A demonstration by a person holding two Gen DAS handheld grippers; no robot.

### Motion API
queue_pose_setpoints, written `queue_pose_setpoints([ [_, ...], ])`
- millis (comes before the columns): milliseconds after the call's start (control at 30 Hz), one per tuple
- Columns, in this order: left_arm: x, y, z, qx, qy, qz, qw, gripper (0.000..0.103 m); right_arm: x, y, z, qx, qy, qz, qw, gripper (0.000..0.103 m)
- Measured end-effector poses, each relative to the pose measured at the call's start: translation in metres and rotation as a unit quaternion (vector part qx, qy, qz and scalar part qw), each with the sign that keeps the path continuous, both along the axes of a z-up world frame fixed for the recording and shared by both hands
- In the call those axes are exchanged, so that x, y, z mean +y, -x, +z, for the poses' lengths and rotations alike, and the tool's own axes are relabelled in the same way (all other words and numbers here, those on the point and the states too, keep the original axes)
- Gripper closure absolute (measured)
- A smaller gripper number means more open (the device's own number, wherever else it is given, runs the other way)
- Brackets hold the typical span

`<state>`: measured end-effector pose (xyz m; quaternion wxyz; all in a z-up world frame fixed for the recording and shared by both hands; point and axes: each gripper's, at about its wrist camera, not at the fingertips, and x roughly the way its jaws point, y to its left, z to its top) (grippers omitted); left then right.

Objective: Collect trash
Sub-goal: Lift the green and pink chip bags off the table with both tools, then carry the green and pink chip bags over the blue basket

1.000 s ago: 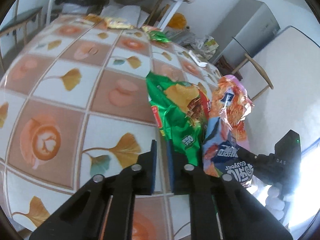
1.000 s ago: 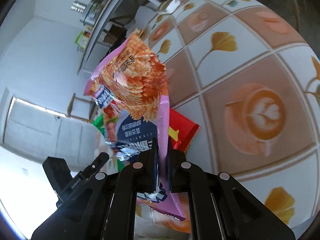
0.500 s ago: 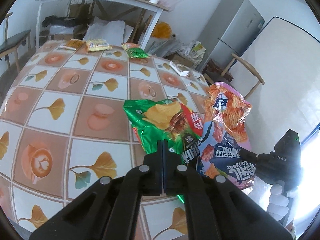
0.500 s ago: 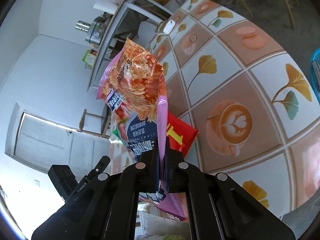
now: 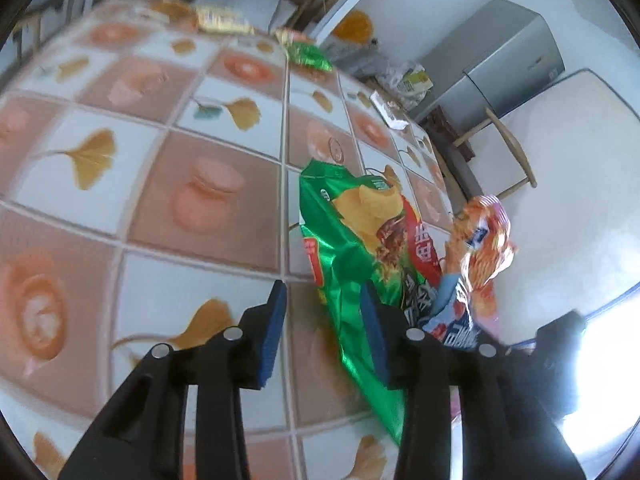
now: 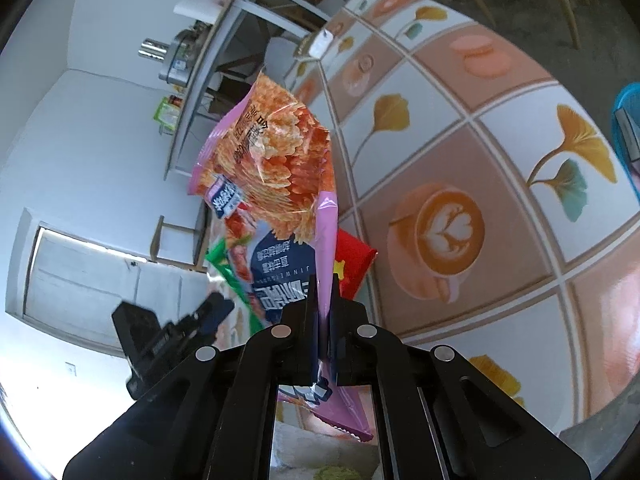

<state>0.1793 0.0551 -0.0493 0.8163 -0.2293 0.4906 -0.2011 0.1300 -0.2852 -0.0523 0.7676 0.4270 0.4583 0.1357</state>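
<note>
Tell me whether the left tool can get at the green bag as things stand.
Probably yes: the left tool is opening right at the green bag, whose edge lies between its fingers, and nothing blocks it.

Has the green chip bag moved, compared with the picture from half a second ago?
Cannot tell. The green chip bag still lies on the patterned table, but the camera itself moved and the picture is blurred.

Two hand-held grippers show: the left hand-held gripper (image 5: 322, 320) and the right hand-held gripper (image 6: 323, 320). Two large snack bags sit near them: one green bag (image 5: 352, 240) and one orange-and-pink bag (image 6: 276, 168). Three smaller wrappers lie far off on the table (image 5: 160, 208): one yellow wrapper (image 5: 222, 22), one small green wrapper (image 5: 308, 54), one silver wrapper (image 5: 386, 110).
</note>
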Motion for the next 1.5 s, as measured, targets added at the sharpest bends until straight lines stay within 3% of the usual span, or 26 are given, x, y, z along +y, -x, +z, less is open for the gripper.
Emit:
queue_pose_setpoints([
  [233, -0.016, -0.031, -0.017, 0.034, 0.049, -0.015, 0.9981, 0.066, 0.005, -0.005, -0.009, 0.017, 0.012, 0.007, 1.000, 0.100],
  [333, -0.028, -0.027, -0.016, 0.022, 0.040, -0.022, 0.9987, 0.067, 0.004, -0.006, -0.012, 0.023, 0.010, 0.007, 1.000, 0.100],
  [400, -0.035, -0.022, -0.015, 0.010, 0.019, -0.021, 0.9996, 0.079, 0.002, -0.007, -0.012, 0.025, 0.010, 0.005, 1.000, 0.100],
  [533, -0.040, -0.016, -0.007, -0.012, -0.006, -0.022, 0.9997, 0.087, -0.003, -0.006, -0.010, 0.020, 0.001, -0.001, 1.000, 0.100],
  [733, -0.047, 0.003, 0.033, -0.079, -0.039, -0.024, 0.9958, 0.095, -0.022, 0.003, 0.001, -0.002, -0.026, -0.016, 1.000, 0.102],
  [1100, -0.067, 0.041, 0.104, -0.206, -0.117, -0.021, 0.9713, 0.096, -0.055, 0.036, 0.022, -0.046, -0.033, -0.049, 0.997, 0.102],
  [1500, -0.094, 0.075, 0.139, -0.270, -0.158, -0.027, 0.9493, 0.096, -0.071, 0.059, 0.026, -0.074, -0.050, -0.079, 0.993, 0.102],
])
